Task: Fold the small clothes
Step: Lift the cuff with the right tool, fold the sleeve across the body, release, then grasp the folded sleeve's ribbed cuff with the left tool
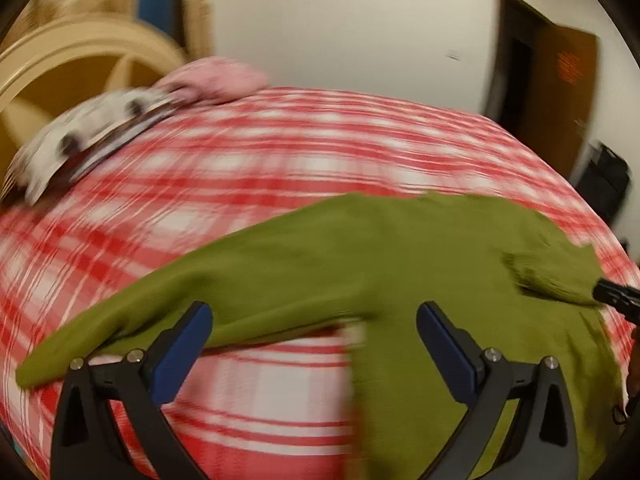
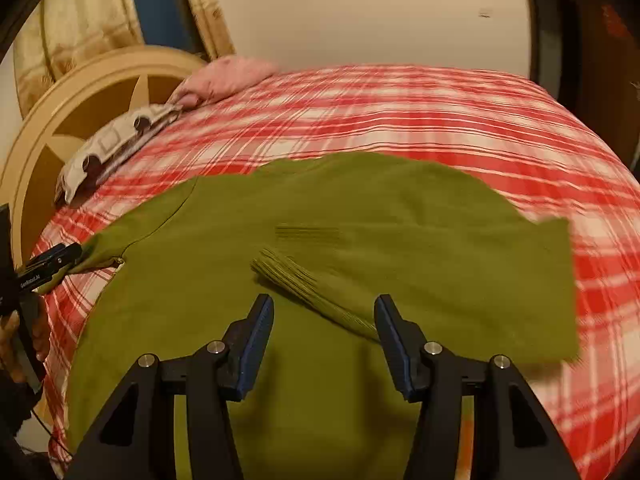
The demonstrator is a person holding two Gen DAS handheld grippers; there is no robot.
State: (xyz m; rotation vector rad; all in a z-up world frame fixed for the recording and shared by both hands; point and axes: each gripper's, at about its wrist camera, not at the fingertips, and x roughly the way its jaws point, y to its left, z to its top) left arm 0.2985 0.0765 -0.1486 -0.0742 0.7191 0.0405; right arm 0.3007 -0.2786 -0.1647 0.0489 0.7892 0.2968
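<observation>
An olive green long-sleeved top point(image 2: 320, 248) lies flat on the red and white plaid bed. Its right sleeve is folded in over the body, ribbed cuff point(image 2: 296, 280) near the middle. My right gripper point(image 2: 324, 320) is open just above the body, the folded sleeve running between its fingers. My left gripper point(image 1: 314, 328) is open over the left sleeve point(image 1: 160, 304), which stretches out to the left. In the right wrist view the left gripper's fingertips point(image 2: 68, 254) touch the sleeve end at far left. The right gripper's tip point(image 1: 616, 294) shows by the cuff.
A pink pillow point(image 2: 228, 78) and a white patterned cloth point(image 2: 116, 140) lie at the bed's far left by the cream headboard point(image 2: 80, 92). A dark doorway point(image 1: 552, 92) stands beyond the bed's right side. The plaid cover point(image 2: 440, 120) spreads behind the top.
</observation>
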